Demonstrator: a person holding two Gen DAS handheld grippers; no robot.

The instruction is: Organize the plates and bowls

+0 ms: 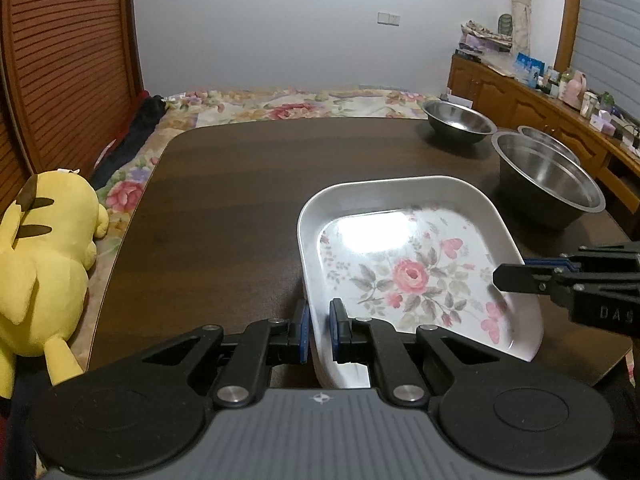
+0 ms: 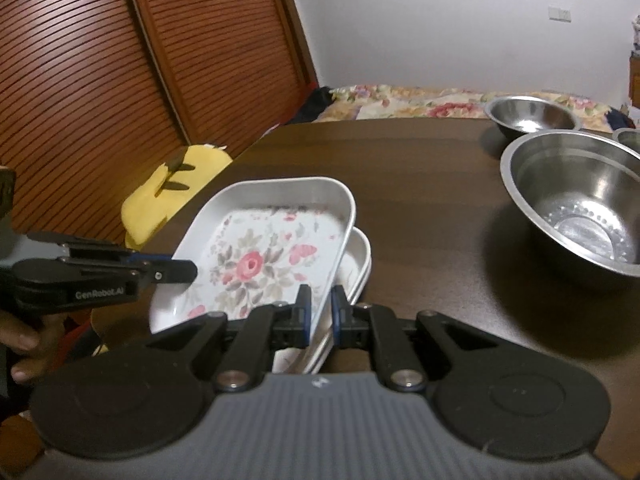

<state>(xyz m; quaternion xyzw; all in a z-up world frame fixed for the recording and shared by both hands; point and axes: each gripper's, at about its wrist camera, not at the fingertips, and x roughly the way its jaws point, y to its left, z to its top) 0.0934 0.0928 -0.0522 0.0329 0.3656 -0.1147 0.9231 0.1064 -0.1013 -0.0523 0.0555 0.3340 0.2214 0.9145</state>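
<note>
Both grippers on floral plate rims.

table: tray near front edge | three bowls behind-right of tray | plush toy off left edge

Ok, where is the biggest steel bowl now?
The biggest steel bowl stands on the table's right side, right of the floral tray, in front of two smaller bowls.

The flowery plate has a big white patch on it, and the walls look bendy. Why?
In the left wrist view the floral plate mirrors a light, washing out its pattern; in the right wrist view that glare is missing. Both fisheye views bow straight edges, like the slatted door.
</note>
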